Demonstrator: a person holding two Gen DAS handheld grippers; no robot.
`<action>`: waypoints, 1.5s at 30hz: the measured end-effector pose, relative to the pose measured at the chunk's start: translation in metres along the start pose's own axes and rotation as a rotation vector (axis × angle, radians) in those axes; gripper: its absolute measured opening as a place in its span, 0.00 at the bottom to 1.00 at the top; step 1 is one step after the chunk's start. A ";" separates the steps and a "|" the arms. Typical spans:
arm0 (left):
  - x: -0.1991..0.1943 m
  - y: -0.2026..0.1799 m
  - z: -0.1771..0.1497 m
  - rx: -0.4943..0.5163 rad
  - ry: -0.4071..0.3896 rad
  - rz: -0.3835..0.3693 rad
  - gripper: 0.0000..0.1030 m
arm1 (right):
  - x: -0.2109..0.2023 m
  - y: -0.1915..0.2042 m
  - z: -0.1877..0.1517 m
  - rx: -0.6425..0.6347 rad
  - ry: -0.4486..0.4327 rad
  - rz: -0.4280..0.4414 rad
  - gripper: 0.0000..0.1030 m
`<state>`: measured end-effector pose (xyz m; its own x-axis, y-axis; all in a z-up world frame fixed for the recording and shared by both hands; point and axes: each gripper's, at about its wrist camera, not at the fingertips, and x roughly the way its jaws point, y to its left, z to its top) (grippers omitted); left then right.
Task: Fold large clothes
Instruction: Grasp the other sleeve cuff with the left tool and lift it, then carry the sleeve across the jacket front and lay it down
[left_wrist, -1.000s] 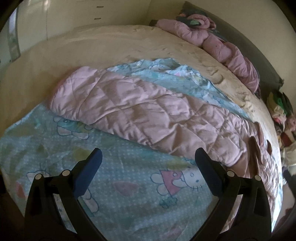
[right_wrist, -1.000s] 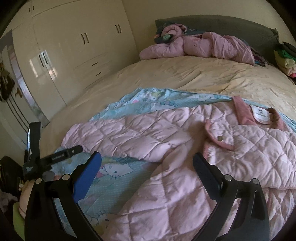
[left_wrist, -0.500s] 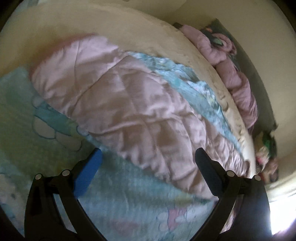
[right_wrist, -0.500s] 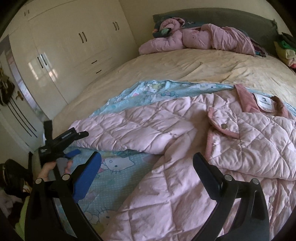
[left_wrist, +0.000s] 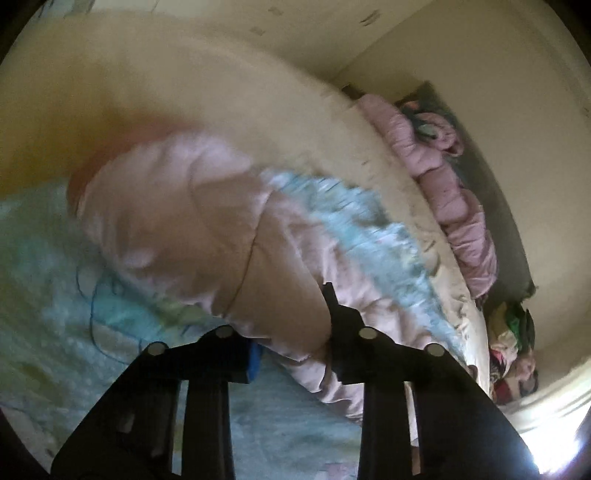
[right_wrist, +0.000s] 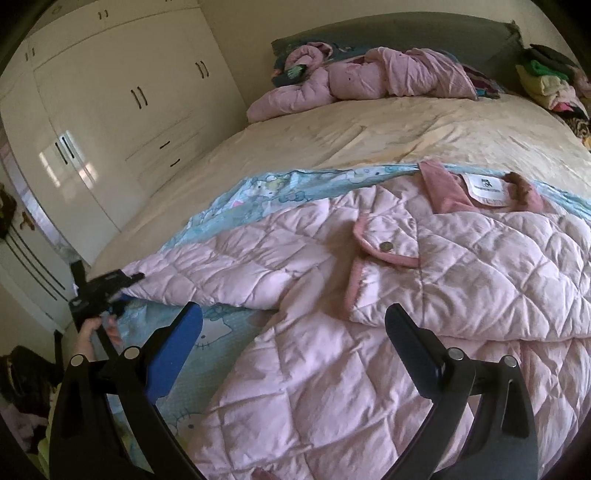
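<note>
Left fingers pinched on a coat sleeve, right fingers spread wide above the coat.

In the left wrist view the left gripper (left_wrist: 291, 332) has just been closing, and its fingers (left_wrist: 254, 360) now clamp the edge of the pale pink quilted coat's (right_wrist: 369, 295) sleeve (left_wrist: 207, 236) at 6 o'clock. The right gripper (right_wrist: 293, 350) stands wide apart, gripping nothing, over the coat's body. The coat lies spread on a light blue cartoon-print blanket (right_wrist: 258, 192) on the cream-sheeted bed (right_wrist: 369, 136). At 12 o'clock, far off, a crumpled pink padded garment (right_wrist: 369, 77) lies by the grey headboard (right_wrist: 406, 31).
</note>
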<state>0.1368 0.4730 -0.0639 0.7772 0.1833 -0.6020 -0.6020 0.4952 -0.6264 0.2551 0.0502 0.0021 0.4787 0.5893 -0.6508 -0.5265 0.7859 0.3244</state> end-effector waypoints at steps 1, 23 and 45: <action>-0.005 -0.006 0.002 0.016 -0.014 -0.009 0.18 | -0.002 -0.002 -0.001 0.003 -0.001 -0.002 0.96; -0.142 -0.183 -0.045 0.344 -0.229 -0.204 0.11 | -0.133 -0.113 -0.040 0.214 -0.134 -0.061 0.96; -0.144 -0.336 -0.180 0.673 -0.144 -0.289 0.11 | -0.226 -0.209 -0.077 0.393 -0.251 -0.003 0.96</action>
<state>0.1937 0.1275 0.1439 0.9317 0.0531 -0.3593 -0.1633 0.9449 -0.2837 0.2033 -0.2617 0.0282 0.6606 0.5757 -0.4819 -0.2417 0.7708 0.5895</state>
